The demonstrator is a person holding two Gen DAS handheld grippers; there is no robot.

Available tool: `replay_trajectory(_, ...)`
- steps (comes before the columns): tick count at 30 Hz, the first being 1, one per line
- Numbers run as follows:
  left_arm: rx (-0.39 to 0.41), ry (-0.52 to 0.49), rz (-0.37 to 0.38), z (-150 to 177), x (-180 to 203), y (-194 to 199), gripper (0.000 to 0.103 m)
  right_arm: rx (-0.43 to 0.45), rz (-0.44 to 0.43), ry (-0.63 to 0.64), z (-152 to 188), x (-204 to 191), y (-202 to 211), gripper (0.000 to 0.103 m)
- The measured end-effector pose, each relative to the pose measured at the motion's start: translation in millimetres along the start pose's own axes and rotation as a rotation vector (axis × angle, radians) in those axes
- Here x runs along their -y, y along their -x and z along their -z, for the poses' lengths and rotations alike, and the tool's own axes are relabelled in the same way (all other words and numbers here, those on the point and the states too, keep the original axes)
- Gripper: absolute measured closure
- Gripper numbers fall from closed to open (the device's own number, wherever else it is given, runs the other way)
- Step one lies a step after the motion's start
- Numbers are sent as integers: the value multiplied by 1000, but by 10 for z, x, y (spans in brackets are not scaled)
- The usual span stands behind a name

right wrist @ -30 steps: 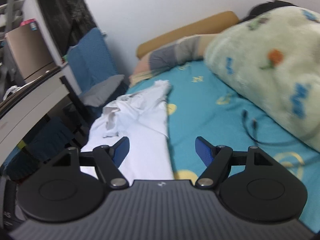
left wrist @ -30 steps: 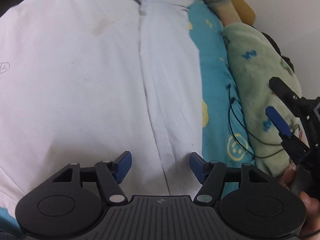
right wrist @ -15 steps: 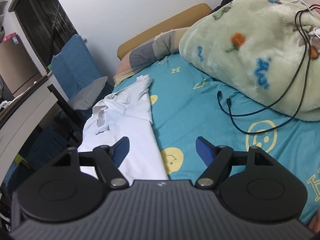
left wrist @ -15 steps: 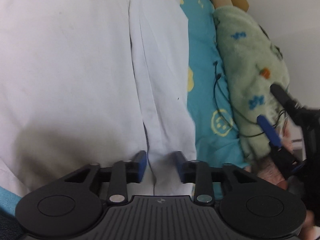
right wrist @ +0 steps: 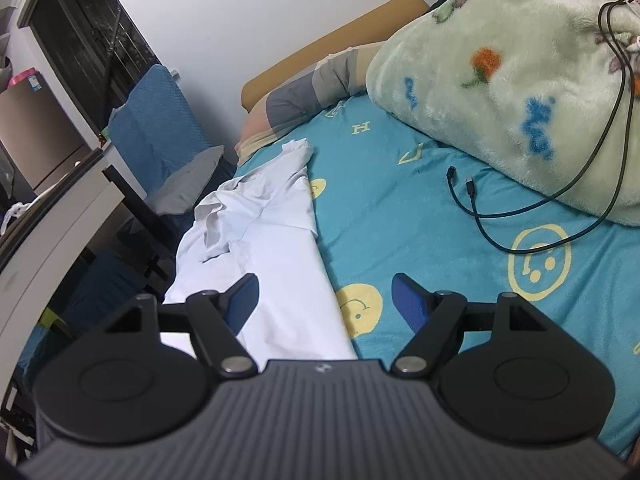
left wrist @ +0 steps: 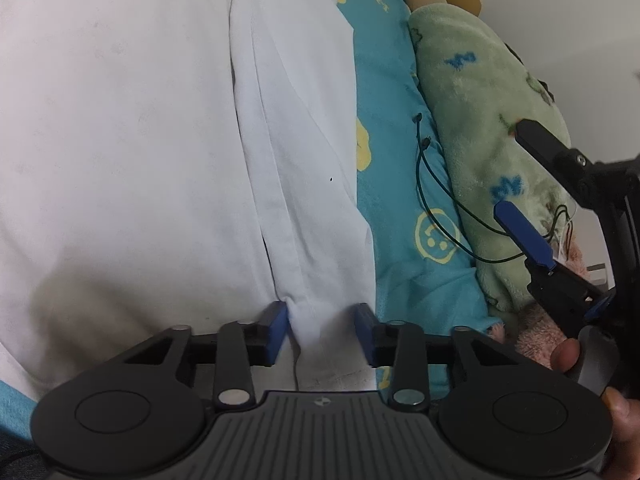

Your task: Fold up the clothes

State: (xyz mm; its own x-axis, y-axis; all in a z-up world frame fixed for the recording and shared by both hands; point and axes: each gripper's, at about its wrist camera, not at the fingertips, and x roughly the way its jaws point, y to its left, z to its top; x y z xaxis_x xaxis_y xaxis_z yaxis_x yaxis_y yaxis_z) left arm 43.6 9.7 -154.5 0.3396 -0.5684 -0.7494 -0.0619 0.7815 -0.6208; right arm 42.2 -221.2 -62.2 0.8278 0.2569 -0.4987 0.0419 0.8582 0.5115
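White shirt (left wrist: 168,128) on bed (right wrist: 400,208), one side strip folded inward. Left hand-held gripper (left wrist: 322,330) pinching hem bunch — right hand-held gripper (right wrist: 324,300) spread wide, empty. Folding unfinished — collar end rumpled ahead.

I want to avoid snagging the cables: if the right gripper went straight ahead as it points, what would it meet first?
Probably the teal sheet, just right of the white shirt; the right gripper has its jaws open. The cables lie further right, though depth is unclear.

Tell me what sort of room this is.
Most likely a bedroom: a bed with a teal smiley-print sheet, a pillow at its head, a fluffy green blanket bunched on it, and a white garment laid out for folding.
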Motion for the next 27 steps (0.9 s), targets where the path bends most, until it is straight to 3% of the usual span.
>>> replay_trajectory(3,-6,12,1,-25,-29,32,97,8,-4,-8,-5,11,13,28)
replay_trajectory(10,-11,-52,2,-131,93,618,99,25,-16,-36,-39,56,62,27)
replay_trajectory(15,-45,-84,-151,-167,-8,841,99,18,-37,-31,-69,10,31,27)
replay_trajectory(21,-77,-118,-322,-176,-154,977,98,55,-28,72,-81,-135,108,27)
replay_trajectory(23,-71,-114,-319,-165,-186,946,92,59,-27,100,-76,-166,129,27)
replay_trajectory(24,-68,-112,-316,-160,-198,928,82,59,-25,115,-73,-181,136,27)
replay_trajectory(25,-64,-110,-313,-155,-210,911,66,60,-23,128,-69,-197,141,27)
replay_trajectory(27,-59,-94,-273,-169,-222,919,49,58,-22,140,-64,-213,147,27)
